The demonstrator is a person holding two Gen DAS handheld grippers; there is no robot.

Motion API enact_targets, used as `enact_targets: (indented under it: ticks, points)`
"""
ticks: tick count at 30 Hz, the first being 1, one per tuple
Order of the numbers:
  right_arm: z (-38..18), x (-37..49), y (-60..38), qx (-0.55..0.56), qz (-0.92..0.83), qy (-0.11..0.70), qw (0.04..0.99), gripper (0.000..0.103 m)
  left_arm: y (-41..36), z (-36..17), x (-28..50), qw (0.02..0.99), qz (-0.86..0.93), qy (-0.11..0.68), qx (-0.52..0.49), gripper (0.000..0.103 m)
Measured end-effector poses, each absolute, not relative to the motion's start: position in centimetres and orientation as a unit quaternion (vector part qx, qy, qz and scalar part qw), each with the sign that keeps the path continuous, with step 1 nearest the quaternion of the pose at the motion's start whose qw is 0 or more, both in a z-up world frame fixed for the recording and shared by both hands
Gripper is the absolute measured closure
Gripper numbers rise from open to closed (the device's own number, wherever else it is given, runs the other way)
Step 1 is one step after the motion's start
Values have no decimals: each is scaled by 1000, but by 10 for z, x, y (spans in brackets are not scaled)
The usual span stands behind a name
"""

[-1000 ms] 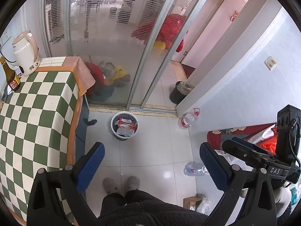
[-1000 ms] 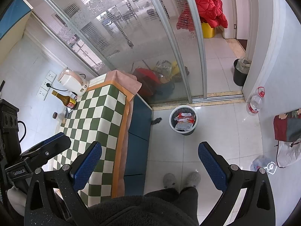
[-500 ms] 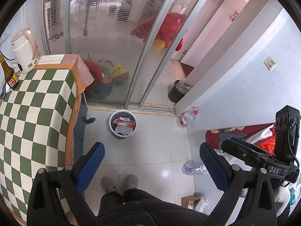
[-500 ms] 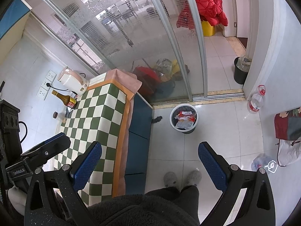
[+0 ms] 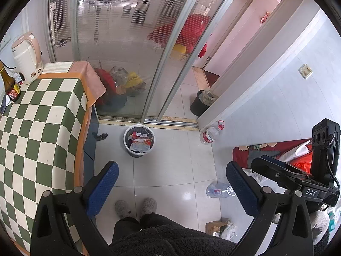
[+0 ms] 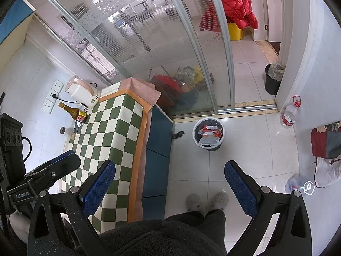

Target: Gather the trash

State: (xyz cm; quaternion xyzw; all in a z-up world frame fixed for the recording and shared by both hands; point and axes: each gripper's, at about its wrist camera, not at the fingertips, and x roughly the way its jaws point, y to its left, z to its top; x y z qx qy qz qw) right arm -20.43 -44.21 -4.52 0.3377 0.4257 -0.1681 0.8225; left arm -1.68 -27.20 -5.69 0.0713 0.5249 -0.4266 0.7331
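Observation:
A white-rimmed trash bin (image 5: 139, 140) with red and white wrappers inside stands on the floor by the glass door; it also shows in the right wrist view (image 6: 208, 133). My left gripper (image 5: 171, 183) is open and empty, held high above the floor. My right gripper (image 6: 169, 182) is open and empty, also high, above the table's edge and the floor. A crushed clear bottle (image 5: 217, 191) lies on the floor at right, seen too in the right wrist view (image 6: 295, 184). A small dark scrap (image 5: 101, 136) lies beside the blue cabinet.
A green checkered table (image 5: 32, 132) holds a kettle (image 5: 26, 60) and a brown bottle (image 5: 10, 86). A large water bottle (image 5: 211, 133) leans on the wall. A black bin (image 5: 200, 103) stands past the door. A cardboard box (image 5: 215, 227) and bags lie at right.
The left wrist view has shifted slightly, so the bin and table sit a little further left and up. Both grippers stay open and empty.

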Motion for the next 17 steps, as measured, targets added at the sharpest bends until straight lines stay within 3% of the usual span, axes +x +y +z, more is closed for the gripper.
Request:
enact_targets:
  ticks: [17]
  points:
    - [-44, -204, -446, 338, -167, 426, 822, 0, -272, -54, -20, 735, -426, 523, 70, 0]
